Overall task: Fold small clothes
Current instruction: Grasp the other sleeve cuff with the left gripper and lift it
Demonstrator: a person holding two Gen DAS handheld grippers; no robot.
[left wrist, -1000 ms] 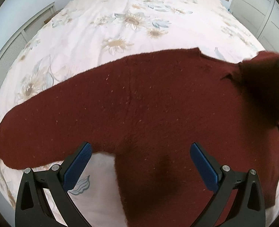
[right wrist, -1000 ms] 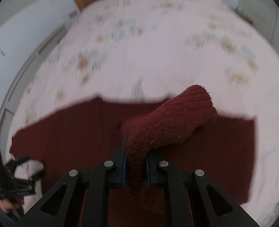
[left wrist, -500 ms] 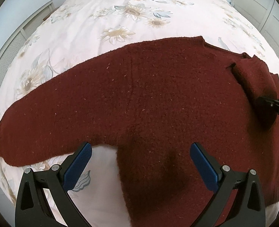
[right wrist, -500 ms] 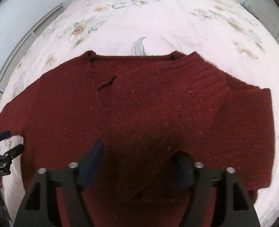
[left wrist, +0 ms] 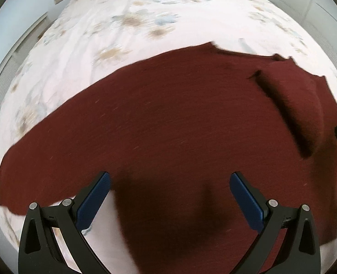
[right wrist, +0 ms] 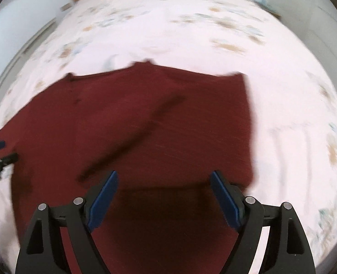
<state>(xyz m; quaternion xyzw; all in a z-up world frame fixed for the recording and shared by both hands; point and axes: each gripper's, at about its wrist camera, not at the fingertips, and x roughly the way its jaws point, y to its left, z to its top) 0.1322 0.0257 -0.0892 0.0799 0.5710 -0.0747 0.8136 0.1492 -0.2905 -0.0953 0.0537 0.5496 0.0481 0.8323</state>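
Sweater (left wrist: 168,125) lies beneath both wide-spread, empty hand-held grippers (left wrist: 169,191) (right wrist: 164,191).

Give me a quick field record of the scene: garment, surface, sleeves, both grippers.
garment: dark red knit sweater, lying flat
surface: floral bedspread
right sleeve: folded sleeve laid across the body
left sleeve: spread sleeve out to the side, not yet folded
left gripper: open, empty, above the sweater's lower body
right gripper: open, empty, above the folded side
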